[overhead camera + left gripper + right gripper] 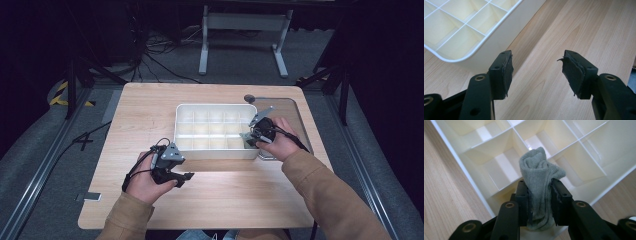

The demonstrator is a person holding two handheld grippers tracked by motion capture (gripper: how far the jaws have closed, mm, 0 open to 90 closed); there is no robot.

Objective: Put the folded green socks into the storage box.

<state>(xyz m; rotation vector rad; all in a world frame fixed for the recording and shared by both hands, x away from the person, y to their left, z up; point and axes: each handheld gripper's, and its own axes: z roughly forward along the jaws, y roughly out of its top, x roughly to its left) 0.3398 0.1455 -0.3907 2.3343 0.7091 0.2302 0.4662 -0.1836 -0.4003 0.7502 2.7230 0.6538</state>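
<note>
Over the white divided tray [471,178], right tongs [539,195] clamped on grey cloth [539,173]; left tongs [536,72] apart.

Light wooden table [150,110]; white compartment tray [215,153] resting on it.
</note>
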